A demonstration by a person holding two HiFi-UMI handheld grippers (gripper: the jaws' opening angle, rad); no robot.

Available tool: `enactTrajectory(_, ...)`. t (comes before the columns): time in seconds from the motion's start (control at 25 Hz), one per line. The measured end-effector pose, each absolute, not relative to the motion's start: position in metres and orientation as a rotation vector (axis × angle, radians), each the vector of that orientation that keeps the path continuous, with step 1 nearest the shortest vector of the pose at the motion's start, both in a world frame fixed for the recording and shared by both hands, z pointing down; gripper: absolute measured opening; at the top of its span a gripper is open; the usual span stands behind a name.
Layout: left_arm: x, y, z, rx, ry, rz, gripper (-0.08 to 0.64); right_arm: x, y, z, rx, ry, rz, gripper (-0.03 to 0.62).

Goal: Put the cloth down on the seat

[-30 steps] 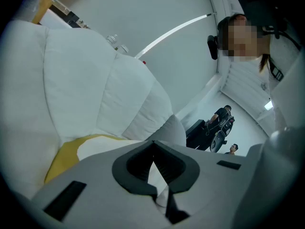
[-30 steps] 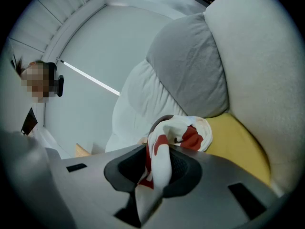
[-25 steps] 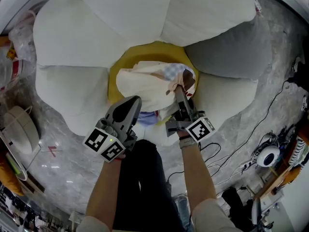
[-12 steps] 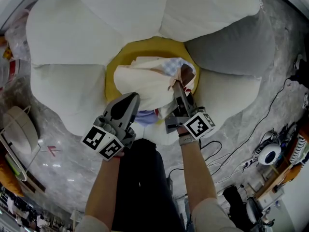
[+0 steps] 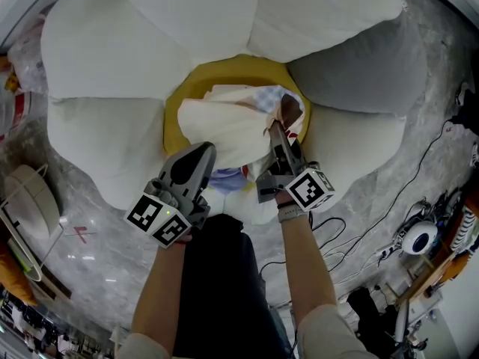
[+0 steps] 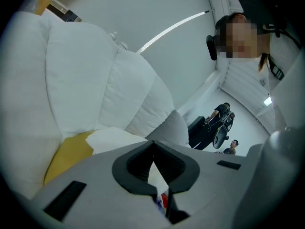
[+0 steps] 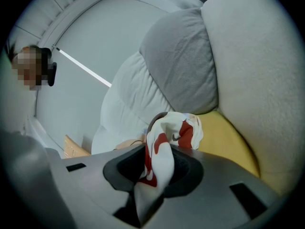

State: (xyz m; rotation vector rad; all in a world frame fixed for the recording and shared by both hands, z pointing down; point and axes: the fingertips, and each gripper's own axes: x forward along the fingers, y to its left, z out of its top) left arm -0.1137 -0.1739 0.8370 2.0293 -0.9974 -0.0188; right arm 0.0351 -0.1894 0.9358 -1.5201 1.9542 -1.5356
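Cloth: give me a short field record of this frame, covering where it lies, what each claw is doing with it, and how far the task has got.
cloth: bunched over the yellow seat
surround: white cushions and a grey cushion ring the seat
left claw: shut on a cloth edge
right claw: jaws opening, red-patterned cloth end between them
task: cloth at the seat, not yet released

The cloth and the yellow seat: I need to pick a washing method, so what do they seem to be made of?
The cloth looks like thin woven fabric, probably cotton, with a matte finish: it folds and bunches softly and carries a print. The yellow seat looks like soft padded upholstery, perhaps plush or fleece, also matte: it has a rounded, puffy edge and no shine.
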Motion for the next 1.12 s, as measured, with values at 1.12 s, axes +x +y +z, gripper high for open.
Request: enactTrajectory(1.12, -0.110, -0.158, 0.804, 2.002, -0.964, 0.007, 0.014, 0.085, -0.154, 0.905, -1.655, 1.684, -1.564, 0.196)
